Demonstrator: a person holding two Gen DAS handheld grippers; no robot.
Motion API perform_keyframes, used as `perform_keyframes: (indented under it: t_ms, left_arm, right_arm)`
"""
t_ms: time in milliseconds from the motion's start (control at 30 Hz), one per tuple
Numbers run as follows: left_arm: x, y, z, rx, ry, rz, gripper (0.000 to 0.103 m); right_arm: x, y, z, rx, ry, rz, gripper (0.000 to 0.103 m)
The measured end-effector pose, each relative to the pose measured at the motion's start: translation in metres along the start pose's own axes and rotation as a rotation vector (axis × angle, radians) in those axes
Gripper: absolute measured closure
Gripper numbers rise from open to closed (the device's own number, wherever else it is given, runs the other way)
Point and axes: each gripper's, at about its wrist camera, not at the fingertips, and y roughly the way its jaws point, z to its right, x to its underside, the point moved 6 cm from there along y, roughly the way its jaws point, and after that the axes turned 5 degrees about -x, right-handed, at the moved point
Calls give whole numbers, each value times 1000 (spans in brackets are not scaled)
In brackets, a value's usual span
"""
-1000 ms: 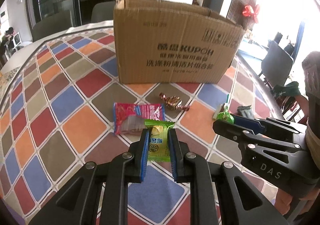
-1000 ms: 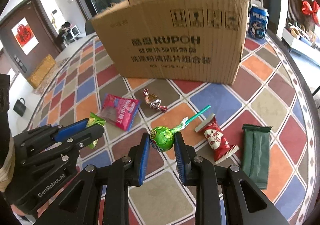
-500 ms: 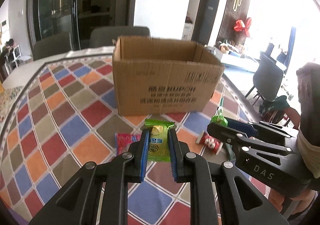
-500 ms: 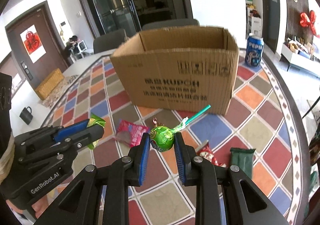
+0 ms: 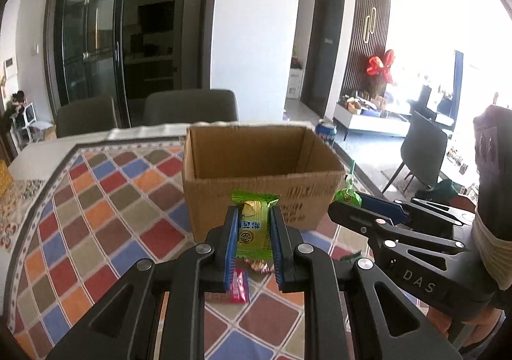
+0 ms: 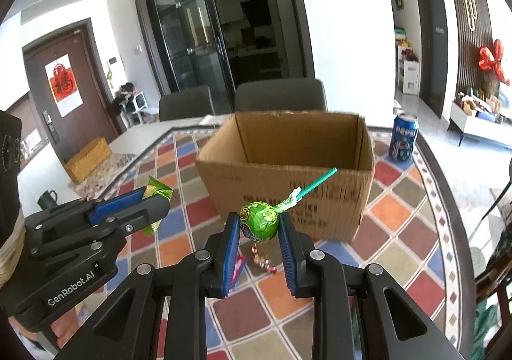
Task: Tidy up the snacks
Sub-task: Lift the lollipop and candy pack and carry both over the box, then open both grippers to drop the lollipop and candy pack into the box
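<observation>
My left gripper [image 5: 254, 216] is shut on a green snack packet [image 5: 252, 223], held in the air in front of the open cardboard box [image 5: 256, 168]. My right gripper [image 6: 259, 225] is shut on a green lollipop [image 6: 260, 225] with a teal stick, also raised before the box [image 6: 288, 161]. Each gripper shows in the other's view: the right one [image 5: 348, 200] with the lollipop, the left one [image 6: 153, 197] with the packet. Below lie a pink packet [image 5: 238, 286] and a small wrapped candy [image 6: 262, 259] on the checked tablecloth.
A blue Pepsi can [image 6: 404, 137] stands right of the box. Grey chairs [image 6: 278, 97] stand behind the table. The table edge curves at the right [image 6: 448, 200]. A dark green packet [image 5: 352, 256] peeks out under the right gripper.
Both grippers have risen with their snacks, from just above the tablecloth to about the box's rim height. The box's inside now shows. Both grips are unchanged.
</observation>
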Motion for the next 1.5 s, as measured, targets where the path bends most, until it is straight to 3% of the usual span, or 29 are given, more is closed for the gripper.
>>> perform_keyframes:
  t_ms: [367, 633, 1500]
  left_arm:
    - [-40, 0, -4, -15, 4, 62, 83]
    - [-60, 18, -11, -28, 19, 65, 83]
    - [-82, 125, -15, -43, 57, -92, 82]
  right_arm:
    - [-35, -8, -2, 8, -38, 68, 77]
    - [-56, -1, 2, 17, -44, 93, 77]
    - [-82, 71, 42, 83, -48, -16, 77]
